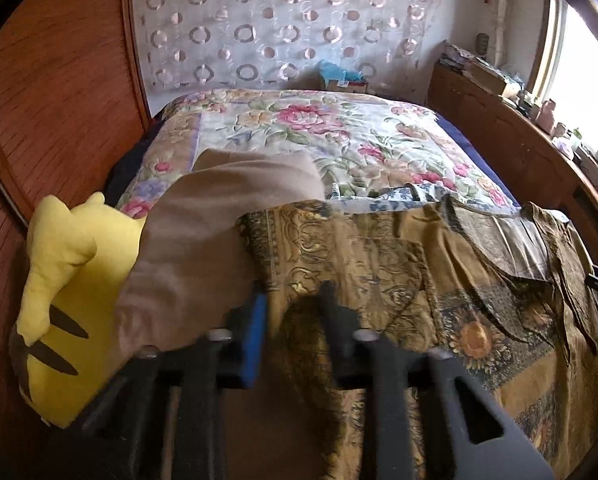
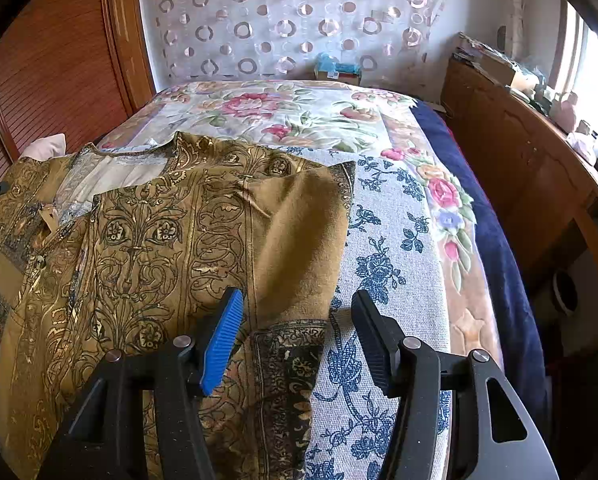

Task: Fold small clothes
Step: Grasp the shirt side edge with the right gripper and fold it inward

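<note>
**Patterned garment lying spread on the bed; left claw narrow, right claw wide**

In the left wrist view, at the bottom centre of the frame, the left gripper [image 1: 293, 300] is showing its jaws standing narrow. The frame is blurring here, and I cannot tell whether cloth is being pinched between them. The gold-and-black patterned garment [image 1: 379, 264] is lying directly beneath and spreading toward the right of the frame.

In the right wrist view, the right gripper [image 2: 299, 312] is hovering with jaws wide, nothing pressing on its pads [image 2: 223, 340]. A turned-over flap of the garment [image 2: 299, 220] is lying between and just beyond the fingers, showing its plain olive underside.

Only the left view is showing a yellow plush toy [image 1: 67, 280] at the lower left and a tan cloth [image 1: 219, 216] draping over it, partly covering the garment's edge. Only the right view is showing the blue-flowered white cloth [image 2: 391, 264] under the garment.

Farther up, both views are showing the floral quilt [image 1: 299, 132], a box [image 1: 345, 82] against the ring-patterned curtain [image 1: 279, 20], and a cluttered wooden ledge [image 1: 499, 120] at the right.
</note>
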Demonstrator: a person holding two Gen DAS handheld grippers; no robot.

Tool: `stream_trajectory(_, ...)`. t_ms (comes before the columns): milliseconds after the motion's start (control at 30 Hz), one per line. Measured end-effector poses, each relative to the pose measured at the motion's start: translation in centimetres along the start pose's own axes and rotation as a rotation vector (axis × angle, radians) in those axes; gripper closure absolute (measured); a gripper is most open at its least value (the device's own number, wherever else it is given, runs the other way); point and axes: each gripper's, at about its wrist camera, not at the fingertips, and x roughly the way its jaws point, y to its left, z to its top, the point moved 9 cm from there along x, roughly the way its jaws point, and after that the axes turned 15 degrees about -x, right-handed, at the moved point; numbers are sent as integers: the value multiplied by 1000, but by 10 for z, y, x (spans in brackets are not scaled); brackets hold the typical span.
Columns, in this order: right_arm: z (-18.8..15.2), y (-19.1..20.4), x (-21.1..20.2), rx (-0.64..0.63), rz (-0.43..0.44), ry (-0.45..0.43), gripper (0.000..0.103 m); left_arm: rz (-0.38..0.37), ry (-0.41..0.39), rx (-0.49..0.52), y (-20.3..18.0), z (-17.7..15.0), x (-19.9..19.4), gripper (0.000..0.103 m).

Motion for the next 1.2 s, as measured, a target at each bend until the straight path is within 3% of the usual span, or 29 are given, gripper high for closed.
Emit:
stream_trajectory(233, 0, 0, 0, 0, 0, -1, 45, -17, -50, 86, -20, -4, -20, 99)
stream_trajectory(567, 0, -1, 0, 5, 3, -1, 43, -144, -122, 174, -63, -32, -76, 100)
stream_trajectory(933, 19, -30, 22, 40, 4, 20, 41, -182, -153, 191, -65, -56, -102, 101)
stream_trajectory(967, 21, -31, 24, 39, 7, 22, 44, -183, -154, 191, -65, -57, -103, 101)
stream_trajectory(1033, 26, -23, 24, 12, 31, 8, 99, -182, -165, 189, -62, -62, -109, 101)
stream_trajectory(1200, 29, 1, -9, -54, 56, -104, 100, -187, -212, 155, -49, -83, -139, 101)
